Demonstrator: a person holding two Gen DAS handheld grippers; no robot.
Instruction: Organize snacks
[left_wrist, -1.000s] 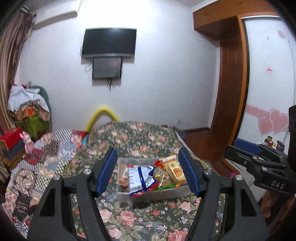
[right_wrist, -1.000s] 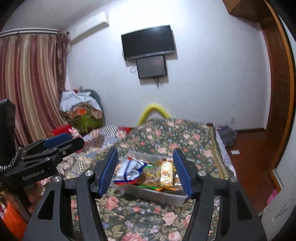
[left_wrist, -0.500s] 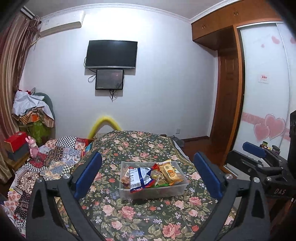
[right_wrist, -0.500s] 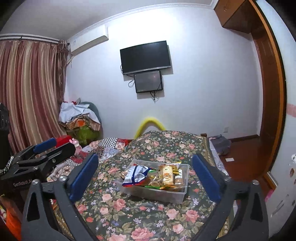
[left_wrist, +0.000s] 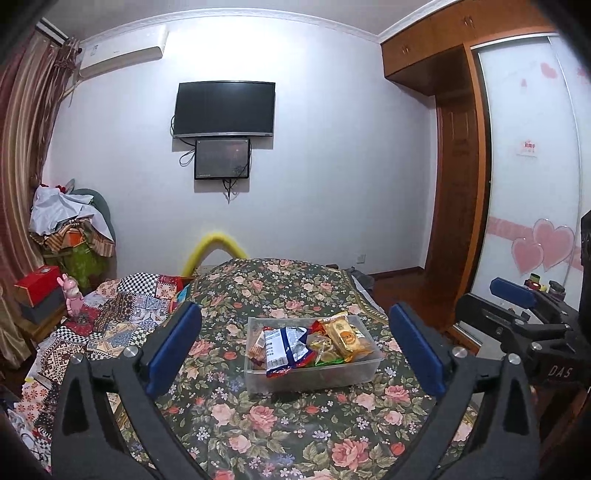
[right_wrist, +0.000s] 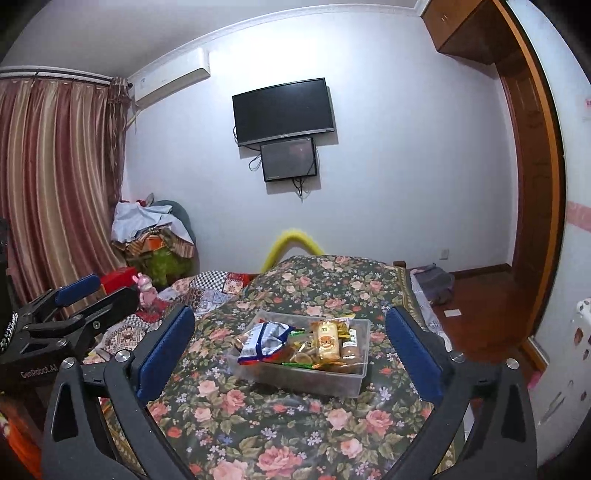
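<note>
A clear plastic box (left_wrist: 364, 371) full of snack packets stands on the flowered bedspread (left_wrist: 280, 424); it also shows in the right wrist view (right_wrist: 332, 382). On top lie a blue and white bag (left_wrist: 284, 349) and a yellow packet (left_wrist: 345, 334), which also show in the right wrist view as the blue bag (right_wrist: 264, 341) and the yellow packet (right_wrist: 327, 339). My left gripper (left_wrist: 295, 354) is open and empty, held back from the box. My right gripper (right_wrist: 291, 354) is open and empty, also short of the box.
A patchwork quilt (left_wrist: 122, 314) covers the bed's left side. A red box (left_wrist: 37, 284) and a pink toy (left_wrist: 72, 293) sit at the far left. A wardrobe with heart stickers (left_wrist: 532, 221) stands to the right. A TV (left_wrist: 225, 109) hangs on the far wall.
Both grippers have opened wide and pulled back and up from the box, which now looks smaller and farther away.
</note>
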